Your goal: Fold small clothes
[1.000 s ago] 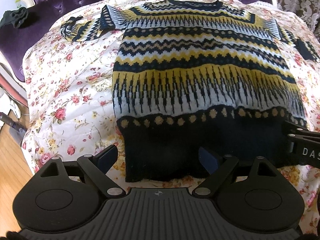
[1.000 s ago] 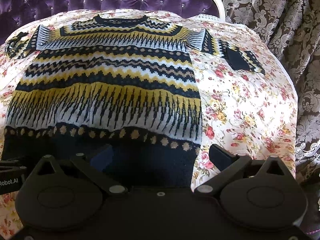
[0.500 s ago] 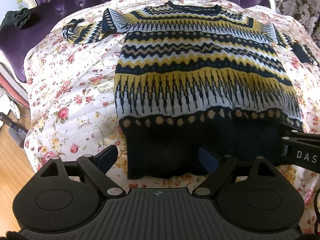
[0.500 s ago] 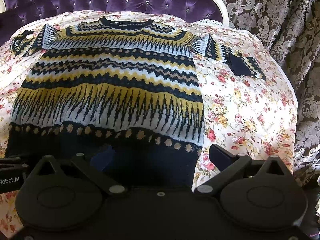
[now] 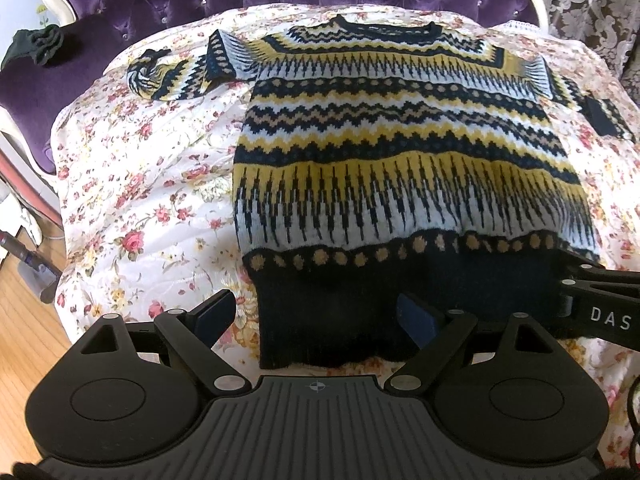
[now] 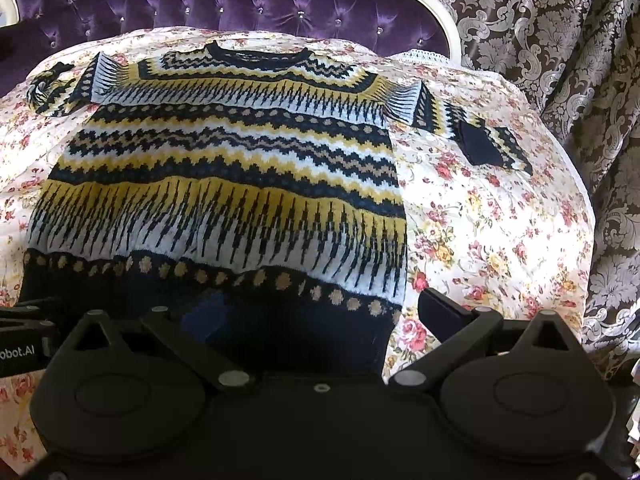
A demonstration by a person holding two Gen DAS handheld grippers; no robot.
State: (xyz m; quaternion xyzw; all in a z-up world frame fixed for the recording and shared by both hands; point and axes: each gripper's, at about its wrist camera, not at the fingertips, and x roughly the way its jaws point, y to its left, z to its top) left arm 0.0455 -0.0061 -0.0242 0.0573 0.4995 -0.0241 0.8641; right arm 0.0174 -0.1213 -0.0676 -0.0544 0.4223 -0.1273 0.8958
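Left gripper (image 5: 316,314): jaws wide apart, nothing clamped. It hangs over the sweater (image 5: 400,168) at its near left hem corner; one finger is over the floral bedspread (image 5: 132,184) just left of the sweater, the other over the dark hem band. Contact with the cloth cannot be told.

Right gripper (image 6: 320,316): jaws also wide apart, empty. It straddles the sweater's near right hem corner, one finger over the dark band, the other over the bedspread just right of the sweater.

The sweater lies flat, neckline towards the purple tufted headboard (image 6: 240,4). Left sleeve is bunched beside the shoulder; right sleeve lies out with its cuff folded back. Bare bedspread lies left and right of the sweater. Patterned curtain (image 6: 560,40) hangs right of the sweater, past the bed edge.
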